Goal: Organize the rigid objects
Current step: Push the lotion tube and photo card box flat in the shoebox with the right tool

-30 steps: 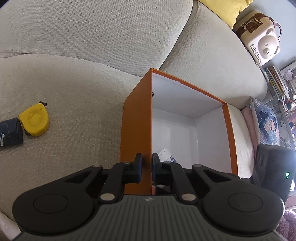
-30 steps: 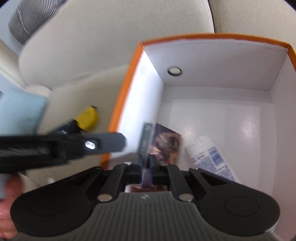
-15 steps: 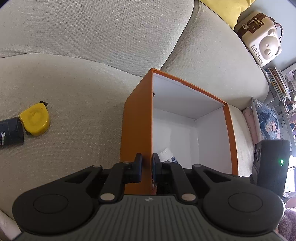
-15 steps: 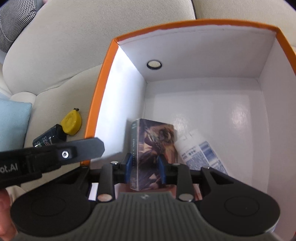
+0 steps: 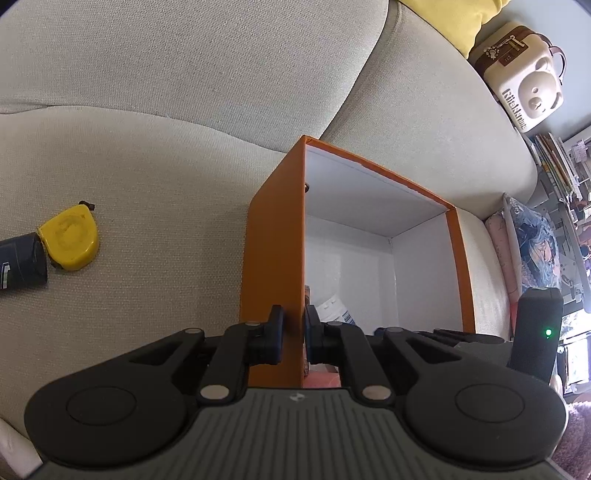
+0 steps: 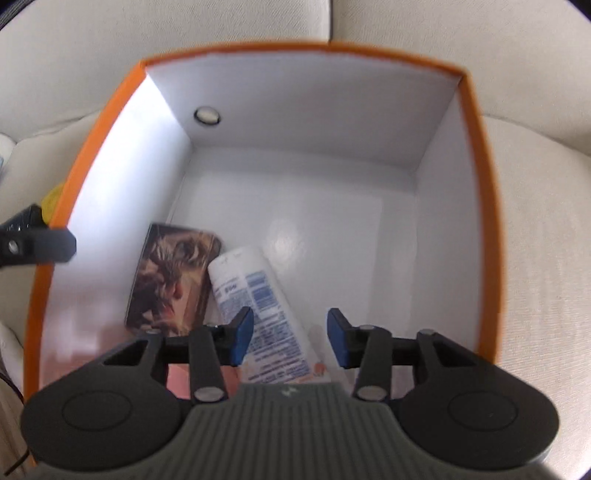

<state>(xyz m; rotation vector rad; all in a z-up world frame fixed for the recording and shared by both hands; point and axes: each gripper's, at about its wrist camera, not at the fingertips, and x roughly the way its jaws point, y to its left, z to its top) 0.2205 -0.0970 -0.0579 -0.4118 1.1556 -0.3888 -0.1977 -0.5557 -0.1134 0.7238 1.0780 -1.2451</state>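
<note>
An orange box (image 5: 273,258) with a white inside (image 6: 332,206) stands on a beige sofa. My left gripper (image 5: 293,341) is shut on the box's left wall at its near edge. My right gripper (image 6: 290,339) is open and empty above the box's near side. A picture-printed card box (image 6: 173,280) lies flat on the box floor at the left. A white tube (image 6: 255,295) with blue print lies beside it. A yellow tape measure (image 5: 70,236) and a dark object (image 5: 18,264) lie on the seat to the left of the box.
The sofa backrest (image 5: 184,66) rises behind the box. A cream bear-faced case (image 5: 524,85) and a yellow cushion (image 5: 461,18) sit at the far right. A printed pillow (image 5: 532,243) lies right of the box. My left gripper's finger (image 6: 37,247) shows at the box's left wall.
My right gripper has opened and let go of the card box, which now lies flat on the box floor. The left gripper has kept its hold on the box wall.
</note>
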